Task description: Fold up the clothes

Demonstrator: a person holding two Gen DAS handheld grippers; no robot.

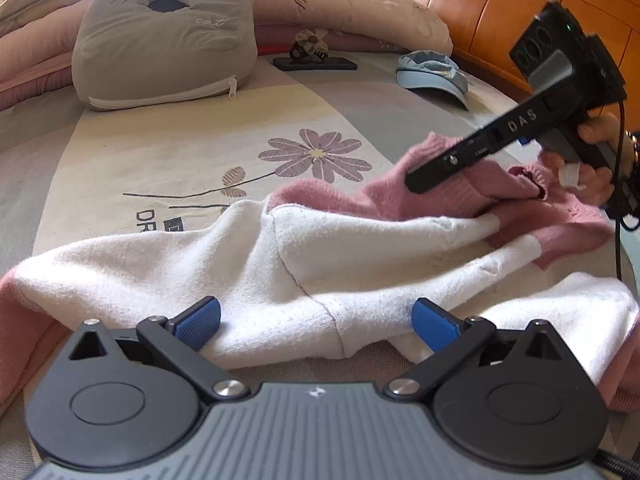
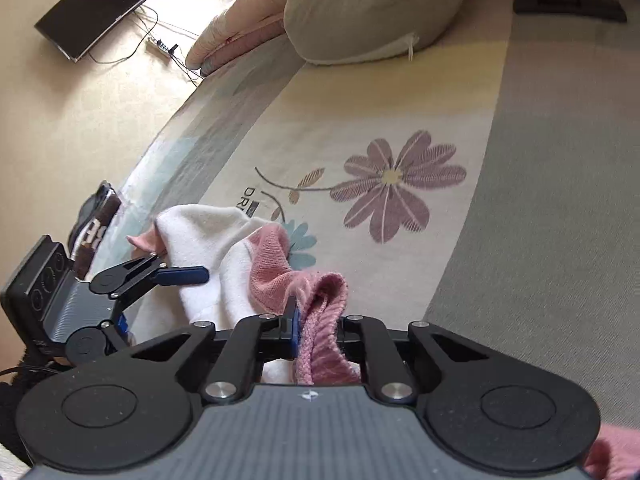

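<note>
Bedroom setting: bed sheet (image 1: 168,152) printed with a large purple flower (image 1: 316,154), wooden headboard (image 1: 480,4) behind.

Left gripper (image 1: 316,320) low over the near edge of the bed, blue pads (image 1: 200,320) spread wide apart, nothing clamped between them. Directly ahead, touching or nearly touching the pads, the white part of a pink-and-white sweater (image 1: 320,256), lying crumpled across the sheet. Pink part of the same garment bunched toward the far right, under the other tool.

Right gripper (image 2: 316,320) closed tight on a ribbed pink edge of the sweater (image 2: 324,312), fabric pinched between the fingers and spilling back over the tool body. Seen from the left wrist view as a black bar marked DAS (image 1: 480,144), held by a hand (image 1: 592,152) at the right edge. Beyond the pinched edge, white cloth heaped toward the left gripper (image 2: 180,280), seen here from the side with its fingers parted.

Further out on the bed: grey cat-face cushion (image 1: 164,36), dark phone (image 1: 316,63) with a hair clip (image 1: 308,46) on top, light blue cap (image 1: 434,72) near the headboard, pink quilt (image 1: 352,4) rolled along the far side. Off the bed, on the floor, a dark flat screen (image 2: 98,8) with cables.
</note>
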